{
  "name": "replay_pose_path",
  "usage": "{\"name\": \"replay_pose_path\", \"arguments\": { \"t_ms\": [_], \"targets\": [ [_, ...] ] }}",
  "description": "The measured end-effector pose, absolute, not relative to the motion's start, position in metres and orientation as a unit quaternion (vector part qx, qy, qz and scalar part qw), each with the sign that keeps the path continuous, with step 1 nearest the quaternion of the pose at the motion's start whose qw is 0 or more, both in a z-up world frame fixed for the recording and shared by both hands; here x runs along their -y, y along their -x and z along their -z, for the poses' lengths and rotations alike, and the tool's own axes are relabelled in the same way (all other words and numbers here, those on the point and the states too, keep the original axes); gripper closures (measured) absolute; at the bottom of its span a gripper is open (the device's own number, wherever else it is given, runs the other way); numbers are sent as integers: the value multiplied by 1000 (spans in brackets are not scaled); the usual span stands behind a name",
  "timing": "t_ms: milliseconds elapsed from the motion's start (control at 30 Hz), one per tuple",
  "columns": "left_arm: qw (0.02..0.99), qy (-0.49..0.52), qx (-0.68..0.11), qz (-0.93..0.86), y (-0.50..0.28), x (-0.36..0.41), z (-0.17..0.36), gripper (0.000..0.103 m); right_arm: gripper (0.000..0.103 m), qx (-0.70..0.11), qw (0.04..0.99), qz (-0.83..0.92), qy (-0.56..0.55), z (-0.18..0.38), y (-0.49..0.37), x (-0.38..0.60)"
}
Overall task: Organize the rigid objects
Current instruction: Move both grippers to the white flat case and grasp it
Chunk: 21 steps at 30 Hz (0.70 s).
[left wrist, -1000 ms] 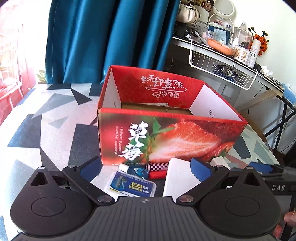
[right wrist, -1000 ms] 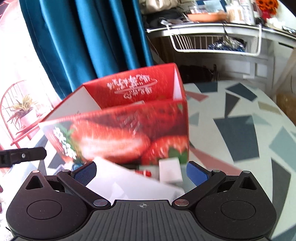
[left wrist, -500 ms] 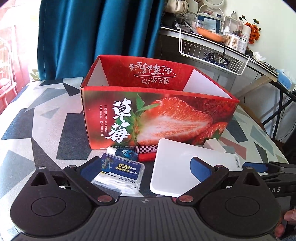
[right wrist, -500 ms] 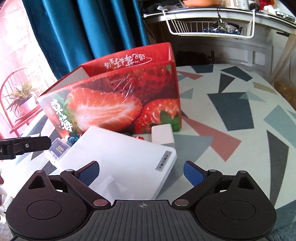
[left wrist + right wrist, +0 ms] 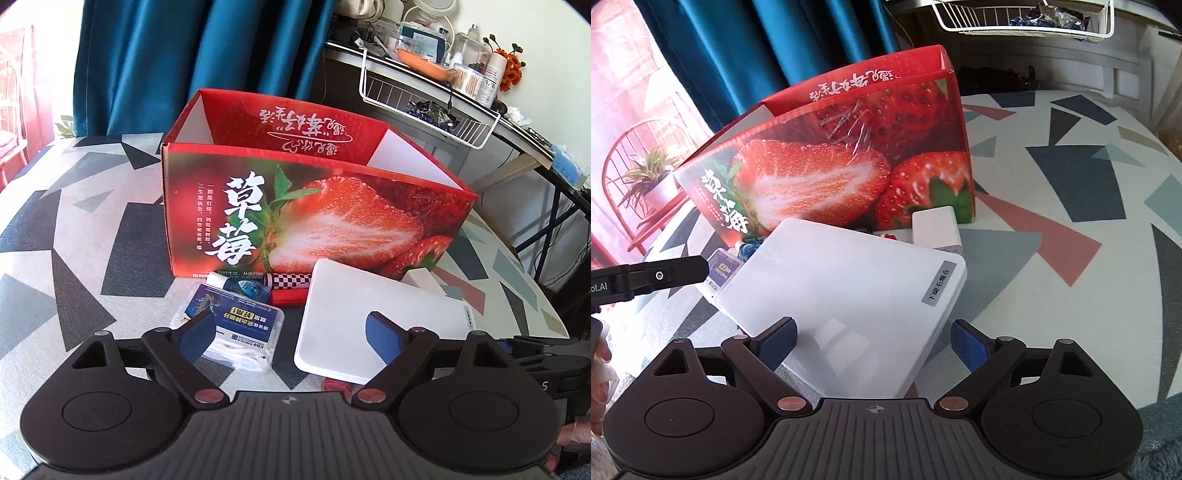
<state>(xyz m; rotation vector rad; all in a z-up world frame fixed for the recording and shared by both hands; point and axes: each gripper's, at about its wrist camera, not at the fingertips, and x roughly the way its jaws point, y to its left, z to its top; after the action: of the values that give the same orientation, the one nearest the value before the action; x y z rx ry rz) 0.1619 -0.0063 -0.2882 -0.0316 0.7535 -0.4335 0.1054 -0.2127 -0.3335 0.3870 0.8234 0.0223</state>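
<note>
The flat white case lies on the table at the centre of the right wrist view, just in front of the strawberry box, which stands open-topped in the upper middle. My right gripper straddles the case's near end; its jaws have just been closing, with the case between them, but the pads do not yet press on it. In the left wrist view, my left gripper has also just been closing, one finger over the clear floss-pick box at lower centre, nothing clamped. Small items lie against the strawberry box's foot.

Step in hand, as I judge it: grasp approach. Next: close squarely on the case's edges, lift it clear, and carry it over the box wall.
</note>
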Motion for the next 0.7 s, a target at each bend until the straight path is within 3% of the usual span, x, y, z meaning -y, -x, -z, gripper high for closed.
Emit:
{"name": "replay_pose_path", "arguments": {
  "t_ms": [100,300,700],
  "targets": [
    [904,19,-369,217,-163,7,290,18,19,-399,896,-19,-193,336,-107,213],
    [895,35,-382,227,-173,9,296,34,20,-395,896,-28,-200,339,-109,215],
    [879,36,-405,250,-212,30,308,35,22,-383,903,-41,-189,338,-116,219]
  ]
}}
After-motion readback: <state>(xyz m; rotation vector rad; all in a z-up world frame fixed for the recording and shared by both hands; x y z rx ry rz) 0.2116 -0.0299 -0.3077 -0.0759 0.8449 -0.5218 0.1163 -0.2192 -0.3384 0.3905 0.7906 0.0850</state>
